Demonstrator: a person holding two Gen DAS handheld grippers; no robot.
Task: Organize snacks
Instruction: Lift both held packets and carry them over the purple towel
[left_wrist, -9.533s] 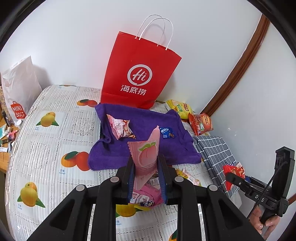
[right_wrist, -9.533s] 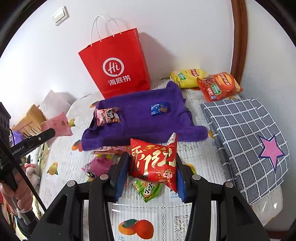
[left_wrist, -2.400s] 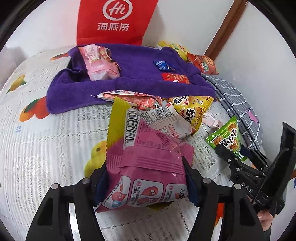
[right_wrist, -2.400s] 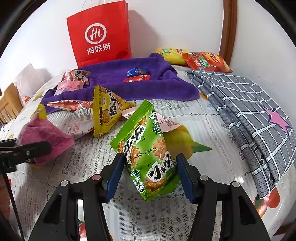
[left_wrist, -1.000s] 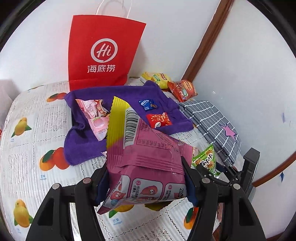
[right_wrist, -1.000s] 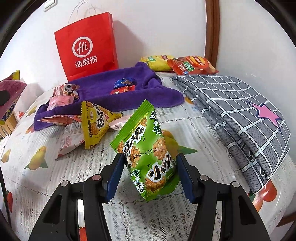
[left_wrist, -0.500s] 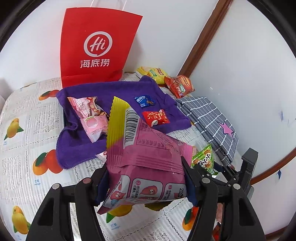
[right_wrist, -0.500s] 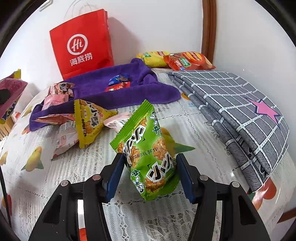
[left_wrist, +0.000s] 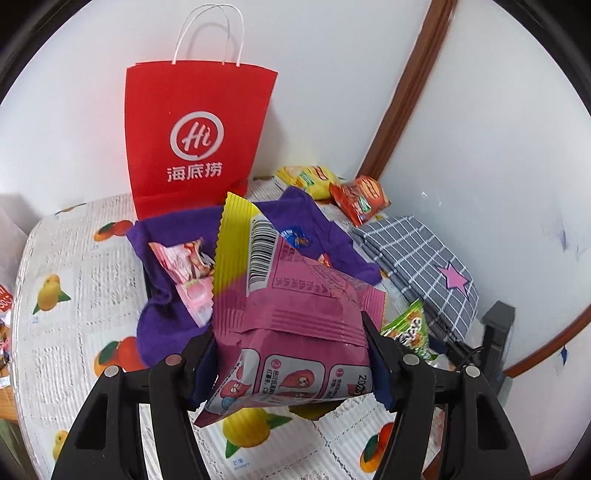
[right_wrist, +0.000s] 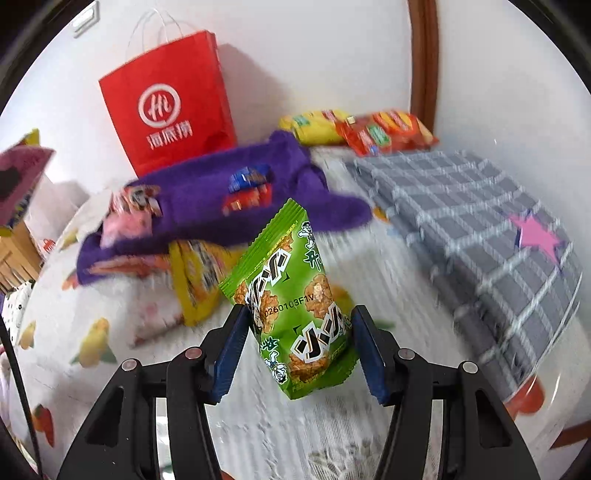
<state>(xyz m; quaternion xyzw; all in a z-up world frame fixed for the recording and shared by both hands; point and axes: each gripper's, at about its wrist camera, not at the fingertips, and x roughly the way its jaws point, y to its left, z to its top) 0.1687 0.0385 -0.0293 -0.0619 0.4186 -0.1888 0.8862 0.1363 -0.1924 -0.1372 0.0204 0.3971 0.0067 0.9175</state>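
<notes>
Left tool (left_wrist: 291, 354) clamps pink snack bag (left_wrist: 295, 317), right tool (right_wrist: 301, 341) clamps green snack bag (right_wrist: 295, 299) — both likely bound for purple towel (right_wrist: 207, 192).

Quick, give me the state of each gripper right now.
Left gripper: shut on the pink snack packet.
Right gripper: shut on the green snack packet.

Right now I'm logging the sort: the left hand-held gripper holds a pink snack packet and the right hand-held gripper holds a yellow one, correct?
Not quite. The right hand-held gripper holds a green snack packet, as the right wrist view shows. The left hand-held gripper does hold the pink snack packet.
</notes>
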